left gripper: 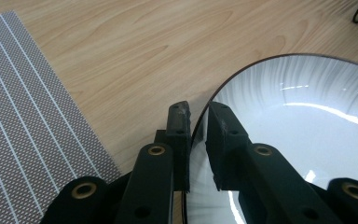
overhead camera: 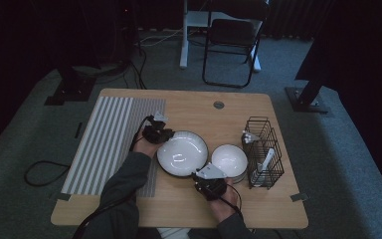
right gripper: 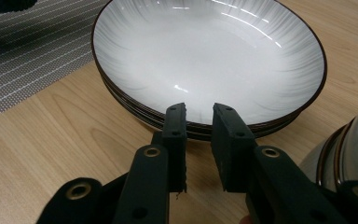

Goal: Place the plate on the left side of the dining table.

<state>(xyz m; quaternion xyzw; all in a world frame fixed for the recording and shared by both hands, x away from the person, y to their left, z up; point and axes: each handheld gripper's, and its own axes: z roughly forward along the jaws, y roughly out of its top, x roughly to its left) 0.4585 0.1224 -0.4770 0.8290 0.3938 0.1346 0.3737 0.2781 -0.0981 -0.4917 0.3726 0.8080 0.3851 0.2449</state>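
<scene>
While a person sits at the near edge of a wooden table (overhead camera: pixel 189 104), both hand-held grippers work on a stack of wide white plates with dark rims (overhead camera: pixel 182 153) at the table's centre. The left gripper (overhead camera: pixel 160 135) sits at the stack's ten o'clock; in the left gripper view its jaws straddle the top plate's rim (left gripper: pixel 196 128), one jaw outside, one inside, closed onto it. The right gripper (overhead camera: pixel 208 179) sits at the stack's five o'clock; in the right gripper view its jaws stand a little apart at the rim (right gripper: pixel 200 125), and I cannot tell whether they pinch it.

A white bowl (overhead camera: pixel 229 162) stands just beside the stack at three o'clock, with a black wire rack (overhead camera: pixel 264 149) beyond it. A striped grey mat (overhead camera: pixel 109 139) lies at nine o'clock.

Risks, as I judge them: the glazed rim could slip from such narrow grips; uneven lifting could tilt the plate; a lower plate could cling and drop; the right gripper could knock the bowl.
</scene>
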